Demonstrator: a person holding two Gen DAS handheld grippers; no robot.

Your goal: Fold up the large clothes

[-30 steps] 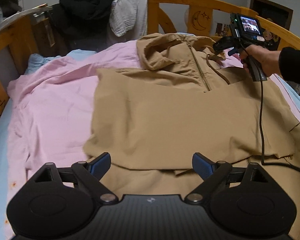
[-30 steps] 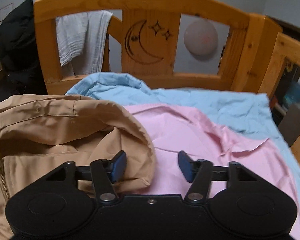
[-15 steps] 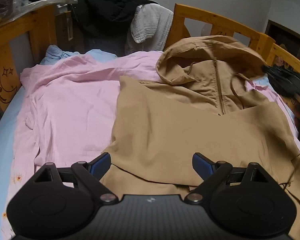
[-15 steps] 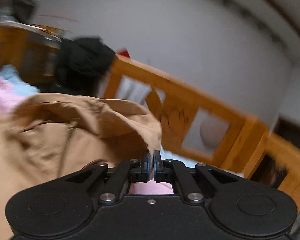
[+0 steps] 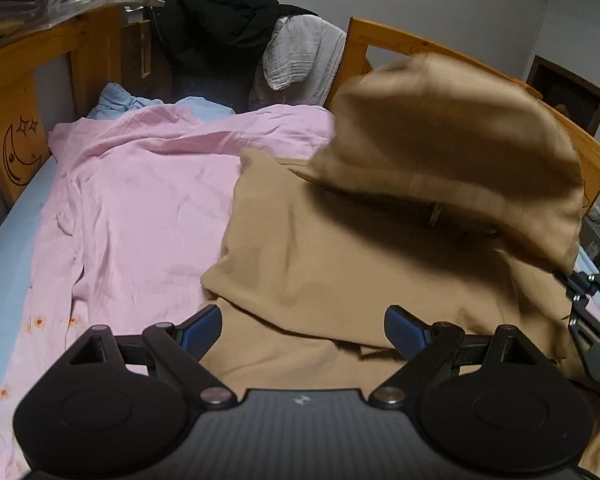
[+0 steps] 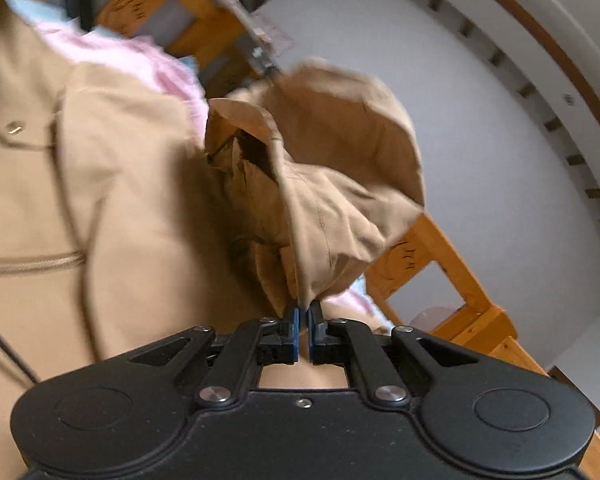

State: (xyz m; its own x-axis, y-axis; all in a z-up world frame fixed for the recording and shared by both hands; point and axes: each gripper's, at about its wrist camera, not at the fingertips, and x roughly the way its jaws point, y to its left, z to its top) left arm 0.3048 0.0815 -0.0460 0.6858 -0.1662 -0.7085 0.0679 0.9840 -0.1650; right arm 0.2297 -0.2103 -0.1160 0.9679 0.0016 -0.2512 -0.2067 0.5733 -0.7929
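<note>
While our right gripper point(image 6: 303, 316) has its fingers pinched together on the edge of the tan hood point(image 6: 332, 184), we see that hood lifted clear of the bed and blurred, so its seams and drawcord are hard to make out. It belongs to the tan hooded zip-front jacket point(image 5: 340, 264), which lies spread over the right half of the wooden-framed bed point(image 5: 432, 46), its lower edge hidden behind our left gripper point(image 5: 302, 330) and its right side cut off by the frame edge. Our left gripper's blue-padded fingers point(image 5: 202, 330) stand wide apart above the jacket's near fold, with nothing between them that they press on. A wrinkled pink sheet point(image 5: 140, 208) covers the left half of the bed, with a pale blue sheet point(image 5: 8, 264) showing along the left edge. At the far rail a heap of black clothing point(image 5: 224, 24) and a grey-white cloth point(image 5: 304, 56) are draped; what lies beneath them we cannot tell. In the left wrist view only part of the right gripper's black body shows at the right edge.
</note>
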